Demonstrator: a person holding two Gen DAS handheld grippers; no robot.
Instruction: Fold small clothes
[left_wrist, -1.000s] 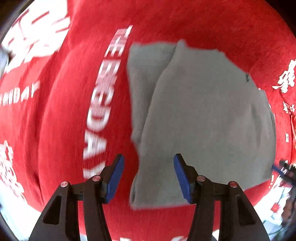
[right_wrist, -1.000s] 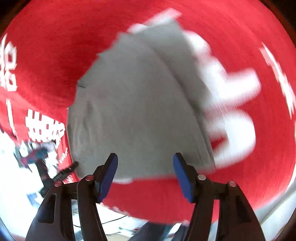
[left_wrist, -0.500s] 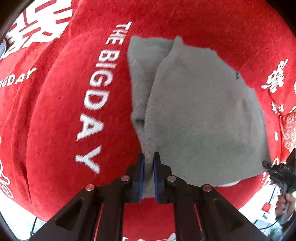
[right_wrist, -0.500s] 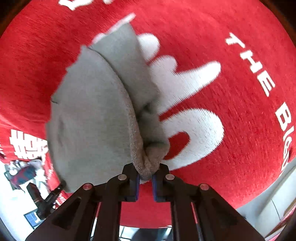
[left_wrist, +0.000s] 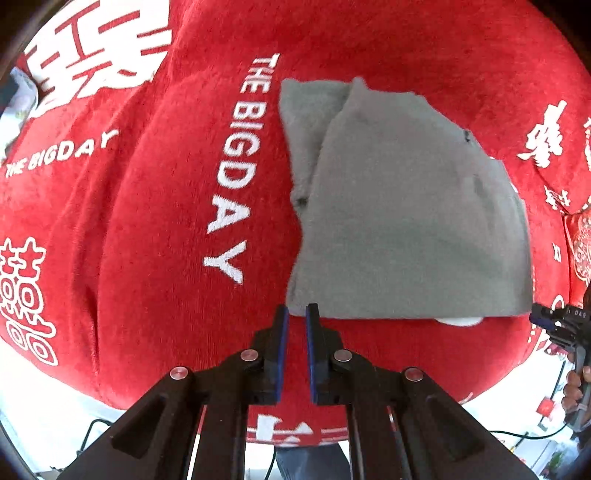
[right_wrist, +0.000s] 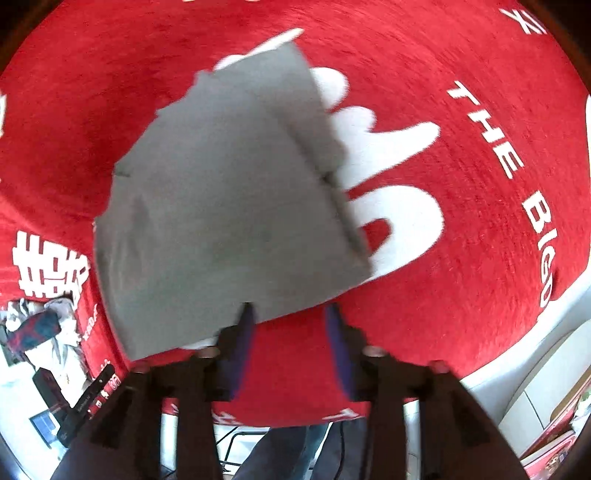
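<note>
A red cloth (left_wrist: 155, 229) printed with white lettering is covering the surface, and nothing is lying between either tool and the one grey garment (left_wrist: 406, 221), which is resting folded flat on it. The left gripper (left_wrist: 294, 311) is sitting nearly closed at the garment's near corner, pinching nothing. The right gripper (right_wrist: 288, 314) is standing spread apart, empty, at the near edge.

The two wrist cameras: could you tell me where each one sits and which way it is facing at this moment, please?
Left wrist: on the left gripper, looking along its nearly closed fingers at the grey garment's near corner on the red cloth.
Right wrist: on the right gripper, fingers apart, facing the same grey garment; the person's legs show below.
Shared: garment and red cloth.
</note>
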